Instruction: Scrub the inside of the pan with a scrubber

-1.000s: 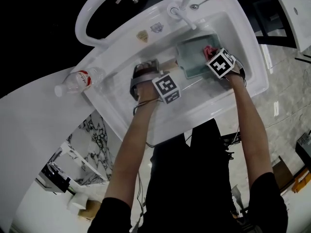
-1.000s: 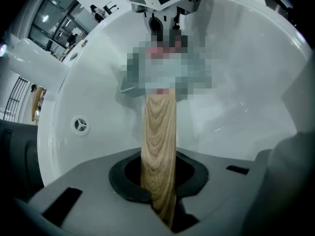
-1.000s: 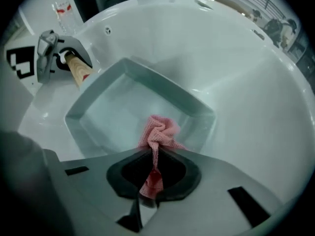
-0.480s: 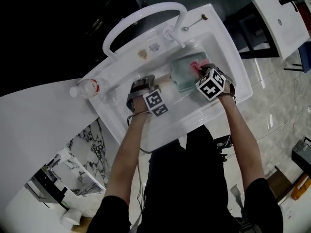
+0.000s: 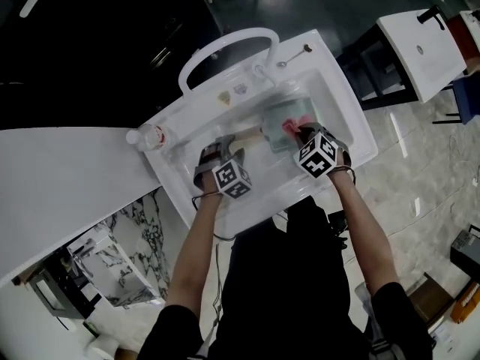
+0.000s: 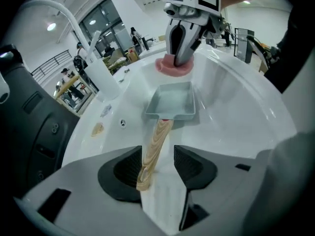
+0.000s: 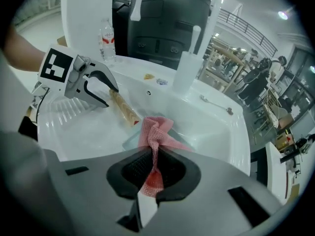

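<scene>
The pan (image 5: 291,117) lies flat on the floor of the sink (image 5: 346,103), with its wooden handle (image 6: 152,149) pointing back at your left gripper (image 6: 165,161). That gripper's jaws have just been opening and now stand wide apart. The handle's end shows between them, but neither pad presses on it, so nothing steadies the pan.

Your right gripper (image 7: 155,168) is clamped tight on the pink mesh scrubber (image 7: 155,132). The scrubber dangles over the far end of the pan and looks to be off its floor. By my reading you are between strokes, or finishing, and not mid-scrub.

If more scrubbing is due, close your left gripper on the handle first. Then lower the scrubber inside the rim and press it flat.

Around you, the faucet (image 5: 225,47) arches over the back of the sink. A spoon (image 5: 294,53) lies on the ledge beside it, and a bottle (image 5: 146,136) lies at the left corner. None of these blocks the pan. The sink walls are the only tight spot.
</scene>
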